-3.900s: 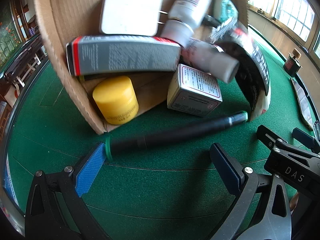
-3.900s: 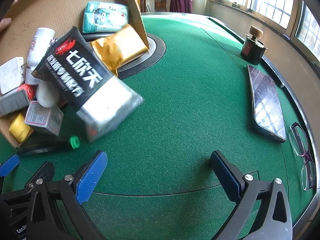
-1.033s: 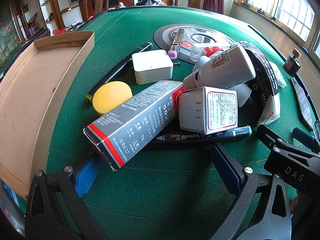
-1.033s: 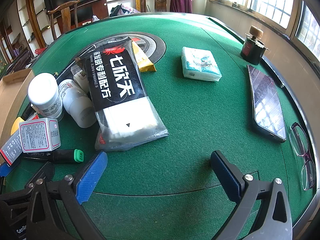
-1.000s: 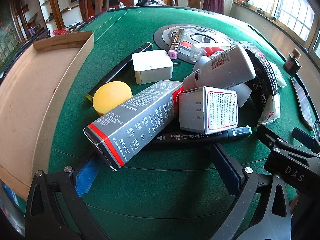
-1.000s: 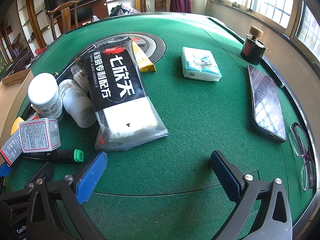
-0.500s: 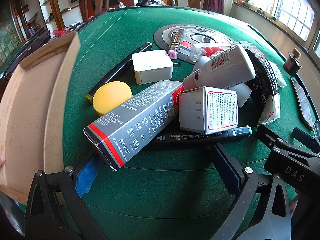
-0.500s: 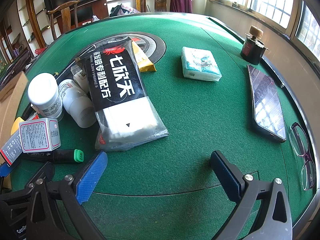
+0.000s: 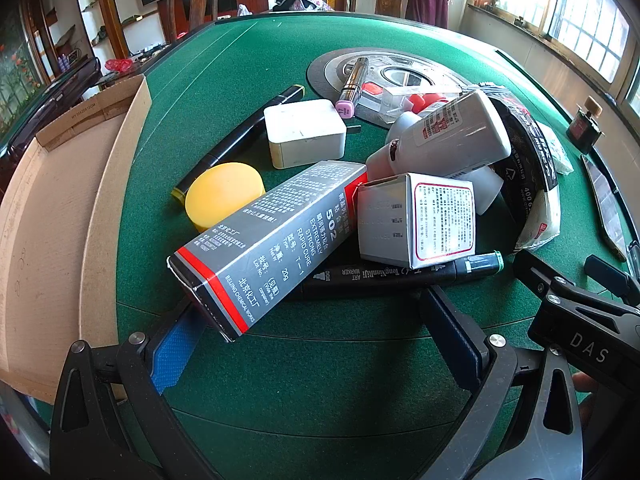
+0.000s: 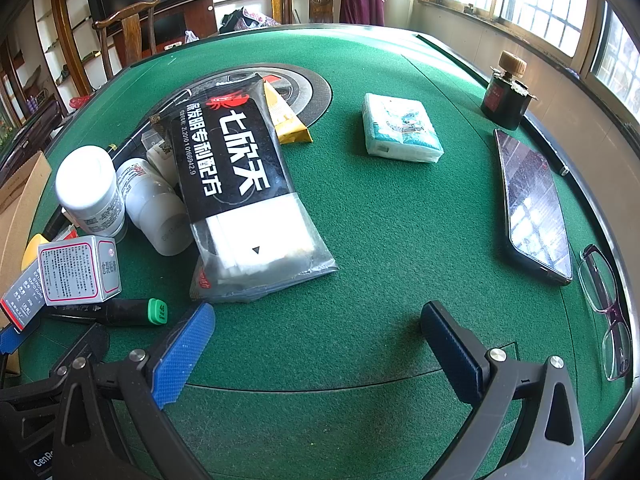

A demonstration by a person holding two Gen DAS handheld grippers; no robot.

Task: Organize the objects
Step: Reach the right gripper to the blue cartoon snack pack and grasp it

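Two grippers: you hold both low over the table, and both are empty.
Table (image 10: 380,240): green felt, with a round dark disc (image 10: 316,88) set in its middle; that disc is your landmark.
Tray (image 9: 52,216): cardboard, empty, on the table edge well to the left of the disc.
Bag (image 10: 236,184): black and clear, its far end on the disc, its clear end pointing toward your right gripper.
Phone (image 10: 532,204): well right of the disc, along the table rim, with glasses (image 10: 608,312) just nearer you.
Glue box (image 9: 272,240): grey and red, on the near-left side of the disc, tilted, its near corner over your left gripper's blue pad.
Tissue pack (image 10: 400,128): flat, just right of the disc.
Bottles (image 9: 448,136): white, lying in the pile nearer than the disc, against the bag.
Small box (image 9: 420,220): silver with a red frame, nearer than the bottles, resting on the marker.
Charger (image 9: 304,132): white cube, near-left of the disc.
Jar (image 9: 224,192): yellow lid, left of the glue box.
Marker (image 9: 404,276): black with a green cap, nearest of the pile, just ahead of your left gripper.
Lipstick (image 9: 352,84): lying on the disc's left part.
Left gripper (image 9: 316,332): jaws spread wide, gripping nothing.
Right gripper (image 10: 316,344): jaws spread wide over bare felt, nothing between them.
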